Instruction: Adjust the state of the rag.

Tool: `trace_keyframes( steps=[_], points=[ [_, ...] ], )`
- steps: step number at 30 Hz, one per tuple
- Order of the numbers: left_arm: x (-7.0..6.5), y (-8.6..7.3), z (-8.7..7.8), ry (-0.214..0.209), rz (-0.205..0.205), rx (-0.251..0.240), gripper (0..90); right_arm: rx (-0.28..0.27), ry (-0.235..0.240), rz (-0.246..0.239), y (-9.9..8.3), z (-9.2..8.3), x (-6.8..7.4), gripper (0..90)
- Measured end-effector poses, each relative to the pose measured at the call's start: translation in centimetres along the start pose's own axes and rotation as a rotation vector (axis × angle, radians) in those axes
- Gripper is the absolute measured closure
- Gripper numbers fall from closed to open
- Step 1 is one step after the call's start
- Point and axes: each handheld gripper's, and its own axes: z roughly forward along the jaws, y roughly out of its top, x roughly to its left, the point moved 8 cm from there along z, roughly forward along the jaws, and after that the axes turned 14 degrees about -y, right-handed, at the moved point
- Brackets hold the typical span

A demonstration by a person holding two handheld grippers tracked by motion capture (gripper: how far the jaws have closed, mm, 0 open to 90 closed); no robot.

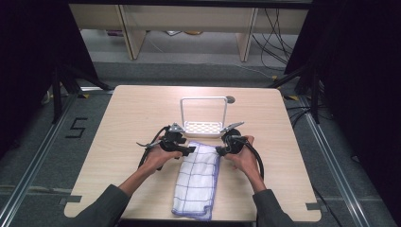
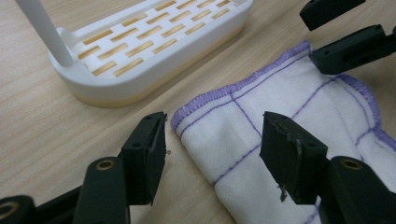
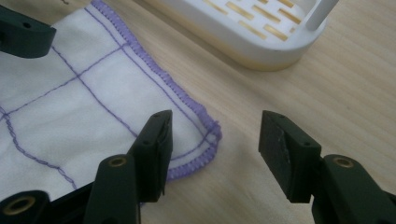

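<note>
A white cloth (image 1: 196,179) with a purple grid and purple hem lies folded lengthwise on the wooden table (image 1: 132,113). At the cloth's far left corner (image 2: 224,135) my left gripper (image 2: 212,149) stands open, with the corner lying flat between its jaws and untouched. My right gripper (image 3: 215,149) is open too, straddling the far right corner (image 3: 205,135), which rests on the table. From above, the left gripper (image 1: 187,150) and right gripper (image 1: 221,150) face each other across the cloth's far end.
A white slotted rack (image 1: 203,127) with a tall hoop handle stands just beyond the cloth, close to both grippers. A small grey disc (image 1: 230,100) sits behind it. Bare wood spreads left and right of the cloth. Dark stands flank the table.
</note>
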Motion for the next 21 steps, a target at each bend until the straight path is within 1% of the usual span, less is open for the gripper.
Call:
trace_keyframes(
  steps=[1, 3, 4, 5, 6, 8, 9, 10, 12, 13, 14, 15, 16, 17, 18, 19, 20, 21],
  points=[
    [0.1, 0.1, 0.2, -0.003, -0.003, -0.002, 40.4, -0.003, -0.009, 0.003, 0.0, 0.3, 0.0, 45.1],
    [0.1, 0.1, 0.4, -0.009, -0.01, -0.001, 41.2, 0.005, 0.008, 0.008, -0.1, 0.4, 0.2, 44.8],
    [0.2, 0.0, 0.5, -0.009, 0.002, 0.015, 41.8, 0.005, 0.001, 0.012, -0.2, 0.5, 0.2, 44.4],
    [0.2, -0.1, 0.6, -0.012, 0.005, 0.028, 43.2, -0.001, 0.006, -0.009, -0.3, 0.8, 0.2, 44.1],
    [0.4, -0.2, 0.7, -0.009, 0.008, 0.03, 43.4, 0.023, 0.008, 0.002, -0.5, 0.9, 0.4, 44.0],
    [0.5, -0.3, 0.9, -0.008, 0.013, 0.038, 44.8, 0.021, 0.005, 0.014, -0.5, 1.1, 0.5, 43.9],
    [0.6, -0.3, 1.0, -0.008, 0.012, 0.034, 45.2, 0.013, 0.005, 0.005, -0.5, 1.1, 0.4, 44.4],
    [0.6, -0.4, 1.0, -0.011, 0.014, 0.038, 46.2, 0.022, 0.008, 0.012, -0.5, 1.0, 0.5, 45.3],
    [0.6, -0.4, 1.1, -0.018, 0.033, 0.047, 48.5, 0.008, 0.012, 0.01, -0.5, 1.1, 0.6, 48.6],
    [0.6, -0.4, 1.1, -0.018, 0.037, 0.043, 50.0, -0.003, 0.015, 0.009, -0.5, 1.1, 0.7, 49.8],
    [0.6, -0.4, 1.1, -0.019, 0.048, 0.041, 51.7, 0.009, 0.023, 0.023, -0.6, 1.0, 0.8, 50.3],
    [0.6, -0.4, 1.1, -0.023, 0.056, 0.045, 55.1, 0.004, 0.032, 0.015, -0.6, 1.1, 0.7, 52.1],
    [0.6, -0.4, 1.1, -0.03, 0.062, 0.047, 57.3, 0.007, 0.035, 0.022, -0.6, 1.0, 0.7, 52.5],
    [0.5, -0.4, 1.1, -0.036, 0.06, 0.045, 60.0, 0.004, 0.04, 0.013, -0.6, 1.0, 0.7, 54.1],
    [0.5, -0.5, 1.2, -0.041, 0.061, 0.045, 61.9, 0.024, 0.032, 0.032, -0.7, 0.9, 0.8, 56.4],
    [0.5, -0.5, 1.2, -0.05, 0.066, 0.045, 64.0, 0.023, 0.027, 0.022, -0.8, 1.0, 0.7, 58.9],
    [0.5, -0.5, 1.2, -0.059, 0.069, 0.046, 67.0, 0.002, 0.052, 0.005, -0.6, 0.9, 1.0, 60.7],
    [0.4, -0.5, 1.2, -0.07, 0.07, 0.045, 70.7, 0.007, 0.055, 0.007, -0.6, 0.8, 1.1, 63.2]
  ],
)
